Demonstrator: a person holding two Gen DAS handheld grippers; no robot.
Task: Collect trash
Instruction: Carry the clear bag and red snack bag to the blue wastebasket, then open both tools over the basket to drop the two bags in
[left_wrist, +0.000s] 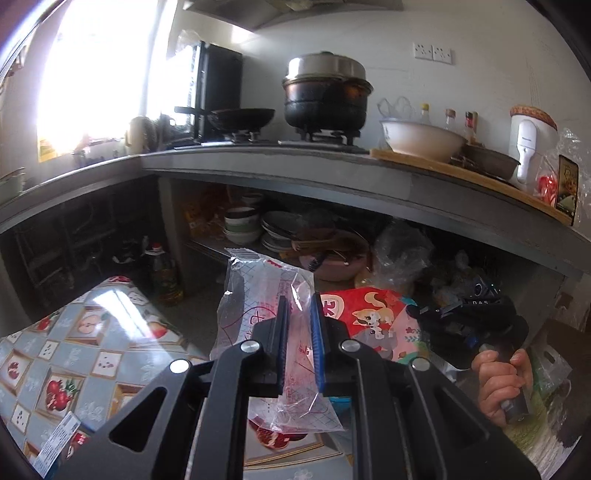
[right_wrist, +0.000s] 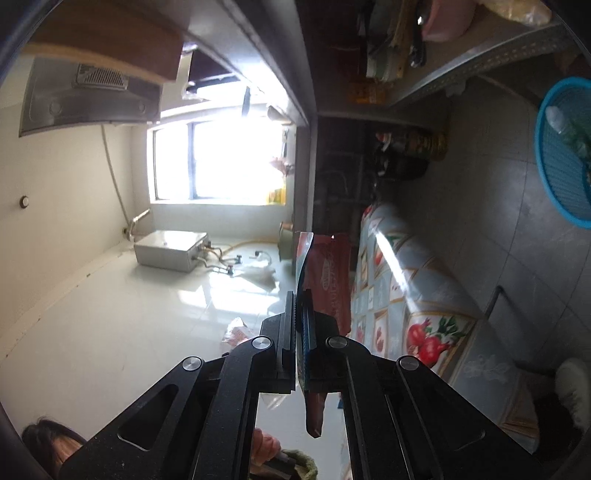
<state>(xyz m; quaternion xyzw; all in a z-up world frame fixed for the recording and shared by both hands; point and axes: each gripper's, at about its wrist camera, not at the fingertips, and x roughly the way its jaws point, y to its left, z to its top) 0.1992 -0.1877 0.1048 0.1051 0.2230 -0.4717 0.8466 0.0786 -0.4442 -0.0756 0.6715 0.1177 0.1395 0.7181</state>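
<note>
Left wrist view: the left gripper (left_wrist: 298, 332) is clamped on a clear plastic wrapper (left_wrist: 258, 295) with red print; the wrapper sticks up past the fingertips and its crumpled bottom hangs out below them
What's behind it: a red snack bag (left_wrist: 373, 317) with a cartoon dog sits just right of the jaws, touching or not, can't tell; a table with a fruit-pattern cloth (left_wrist: 74, 354) is down left; a kitchen counter (left_wrist: 258, 162) runs across the top with a black pot (left_wrist: 325, 99) on the stove
Right side of that view: a hand (left_wrist: 498, 384) grips a dark handle; the black device above it is too murky to name
Right wrist view: picture's rolled sideways; the right gripper (right_wrist: 300, 332) is pinched tight on a red flat packet (right_wrist: 328, 273); the packet runs out beyond the tips and a strip of it pokes out behind the pads
Around it: the fruit-cloth table (right_wrist: 424, 321) lies just right of the packet; a blue basket (right_wrist: 561, 155) sits on the grey floor, well apart; bright window (right_wrist: 221, 162) at the back
</note>
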